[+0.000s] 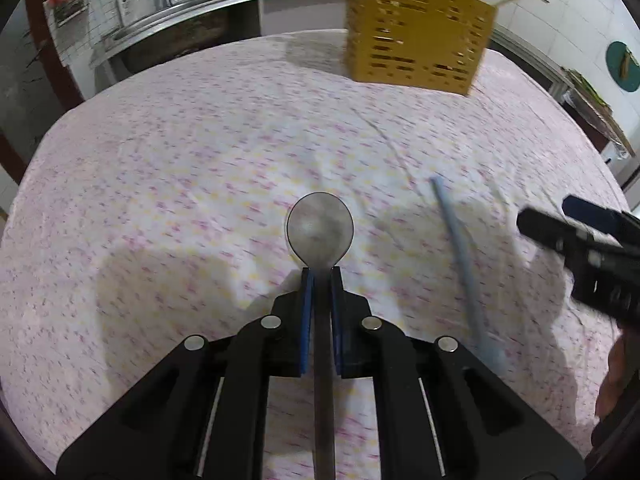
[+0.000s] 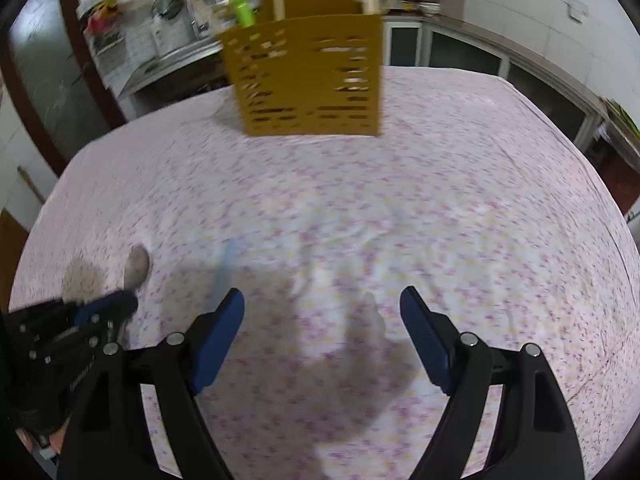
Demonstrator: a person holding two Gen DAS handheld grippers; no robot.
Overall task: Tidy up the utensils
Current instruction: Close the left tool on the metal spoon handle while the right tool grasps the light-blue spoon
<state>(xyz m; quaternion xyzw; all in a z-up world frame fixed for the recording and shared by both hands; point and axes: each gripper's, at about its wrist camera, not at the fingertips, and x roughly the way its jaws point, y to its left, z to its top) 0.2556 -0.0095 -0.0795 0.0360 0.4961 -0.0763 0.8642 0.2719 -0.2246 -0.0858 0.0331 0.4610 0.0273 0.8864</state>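
Observation:
My left gripper (image 1: 321, 270) is shut on the handle of a metal spoon (image 1: 320, 228), whose round bowl sticks out ahead of the fingertips above the cloth. The same gripper (image 2: 120, 304) and spoon (image 2: 137, 266) show at the left of the right wrist view. My right gripper (image 2: 322, 300) is open and empty over the cloth; it shows at the right edge of the left wrist view (image 1: 560, 220). A light blue stick-like utensil (image 1: 460, 256) lies on the cloth between the grippers, blurred in the right wrist view (image 2: 224, 272). A yellow perforated utensil holder (image 1: 416, 44) (image 2: 308, 76) stands at the far side with several utensils in it.
The table carries a pink flowered cloth (image 1: 180, 160) (image 2: 460, 200). A kitchen counter (image 1: 180, 16) with dishes and racks runs behind the table. Cabinets (image 2: 500, 60) stand at the far right.

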